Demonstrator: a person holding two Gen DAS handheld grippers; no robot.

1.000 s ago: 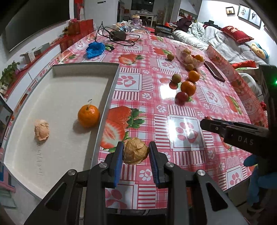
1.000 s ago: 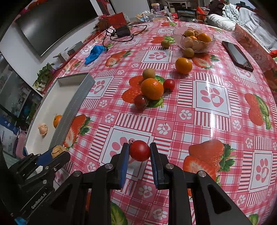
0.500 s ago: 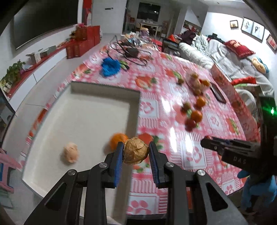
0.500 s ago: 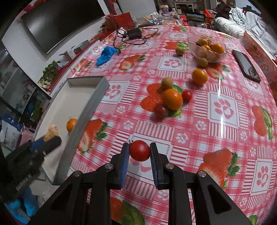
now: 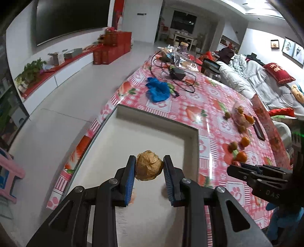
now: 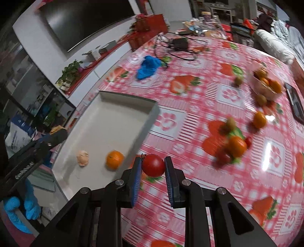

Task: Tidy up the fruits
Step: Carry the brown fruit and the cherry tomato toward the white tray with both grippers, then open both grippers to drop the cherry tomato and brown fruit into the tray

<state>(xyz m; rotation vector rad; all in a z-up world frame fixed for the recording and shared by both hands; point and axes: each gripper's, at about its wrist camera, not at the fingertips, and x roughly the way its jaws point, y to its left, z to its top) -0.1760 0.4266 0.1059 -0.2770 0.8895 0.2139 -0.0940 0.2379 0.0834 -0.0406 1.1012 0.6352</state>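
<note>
**A lived-in family living room**

This is a home. A big dark television [image 5: 70, 17] hangs over a low red-topped cabinet [image 5: 57, 66] with a potted plant [image 5: 31, 69]. A sofa [image 5: 266, 83] heaped with bedding and a red cushion [image 5: 278, 73] sits under framed pictures [image 5: 290, 49], beside a table [image 6: 190, 95] in strawberry-print oilcloth.

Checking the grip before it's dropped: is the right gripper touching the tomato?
Touching. The right wrist view shows the right gripper with both blue pads pressed against the tomato.
</note>
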